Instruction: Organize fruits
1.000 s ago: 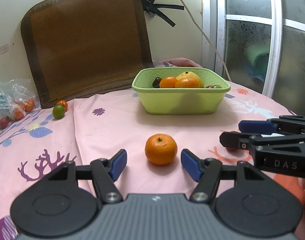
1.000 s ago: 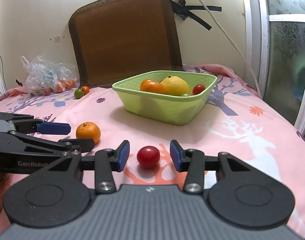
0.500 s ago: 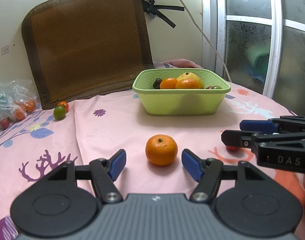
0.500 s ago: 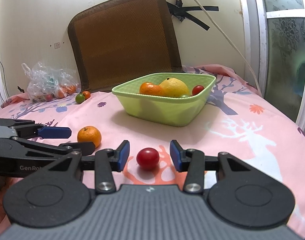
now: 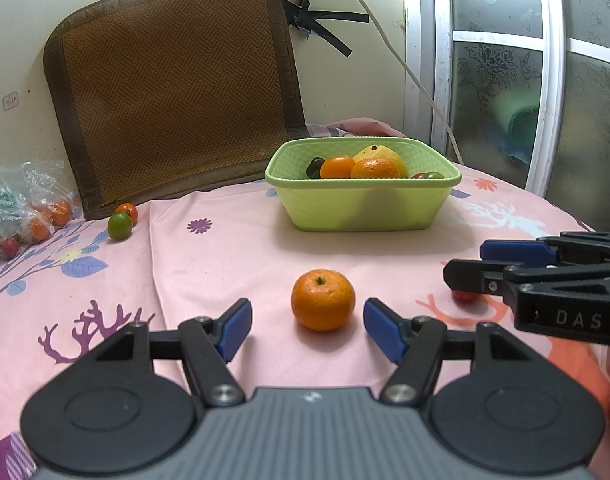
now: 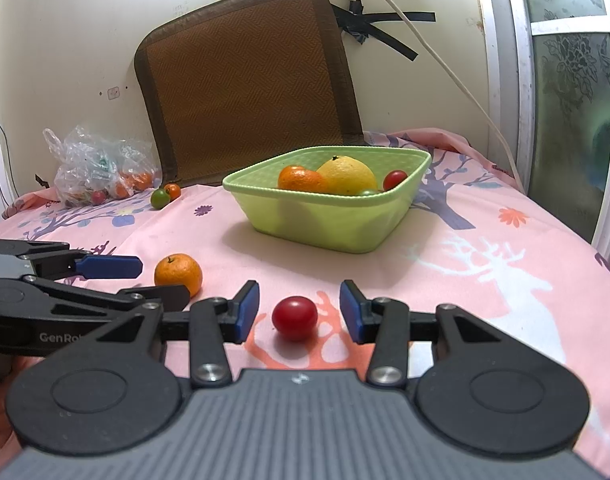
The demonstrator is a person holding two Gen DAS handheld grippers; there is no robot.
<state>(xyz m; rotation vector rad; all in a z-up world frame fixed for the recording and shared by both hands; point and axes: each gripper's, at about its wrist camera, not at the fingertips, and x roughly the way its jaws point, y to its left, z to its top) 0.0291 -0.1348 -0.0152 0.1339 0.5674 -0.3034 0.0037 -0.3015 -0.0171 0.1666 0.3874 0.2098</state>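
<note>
An orange mandarin (image 5: 323, 300) lies on the pink cloth between the blue pads of my left gripper (image 5: 307, 330), which is open and clear of it on both sides. In the right wrist view a small red tomato (image 6: 295, 317) sits between the pads of my right gripper (image 6: 300, 312), also open and not touching it. The mandarin (image 6: 178, 273) shows there to the left, with the left gripper (image 6: 139, 280) around it. The right gripper (image 5: 465, 266) enters the left wrist view from the right. A green basket (image 5: 363, 204) further back holds several fruits.
A green fruit (image 5: 119, 225) and a small orange one (image 5: 127, 211) lie at the back left, by a plastic bag of fruit (image 5: 23, 208). A brown woven mat (image 5: 173, 92) leans on the wall. A white cable (image 5: 401, 60) hangs beside a glass door (image 5: 545, 80).
</note>
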